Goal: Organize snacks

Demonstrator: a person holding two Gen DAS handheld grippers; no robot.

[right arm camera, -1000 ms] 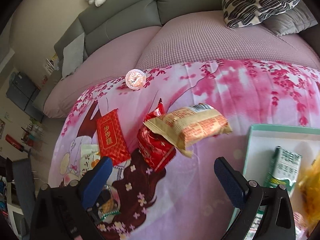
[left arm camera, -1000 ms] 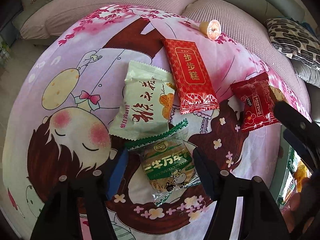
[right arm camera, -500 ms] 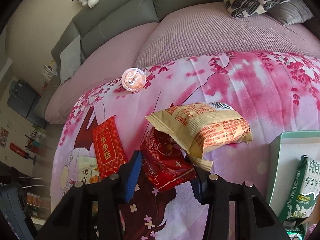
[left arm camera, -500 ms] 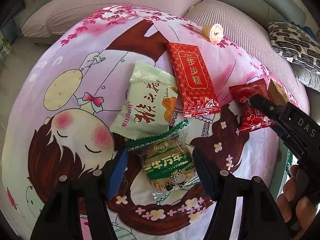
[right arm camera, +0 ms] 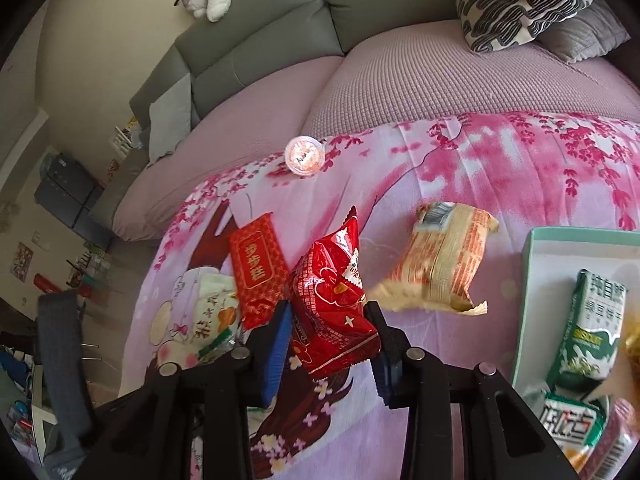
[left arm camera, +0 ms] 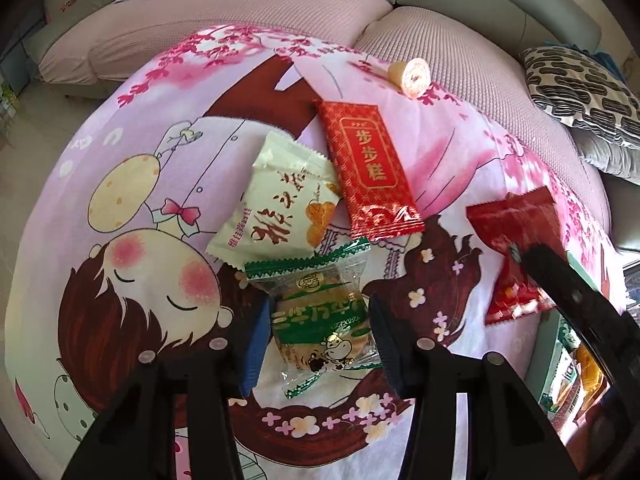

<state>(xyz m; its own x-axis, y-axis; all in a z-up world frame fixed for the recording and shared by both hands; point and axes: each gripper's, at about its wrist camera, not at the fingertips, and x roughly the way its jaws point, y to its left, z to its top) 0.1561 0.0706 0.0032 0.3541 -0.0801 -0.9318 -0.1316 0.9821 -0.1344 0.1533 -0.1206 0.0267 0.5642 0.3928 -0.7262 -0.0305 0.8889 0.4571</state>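
**Light and picture quality — both wrist views**

Bright, soft daylight; short shadows under the packets. Glare on the red foil packet (right arm camera: 332,304) and jelly cup (left arm camera: 414,76). Tan packet (right arm camera: 440,264) motion-blurred. Strong fisheye bending — black vignette at corners.

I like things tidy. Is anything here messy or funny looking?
Yes. The little jelly cup lies tipped on its side near the blanket's far edge, away from the other snacks. The tan snack bag lies askew, blurred as if just tumbled.
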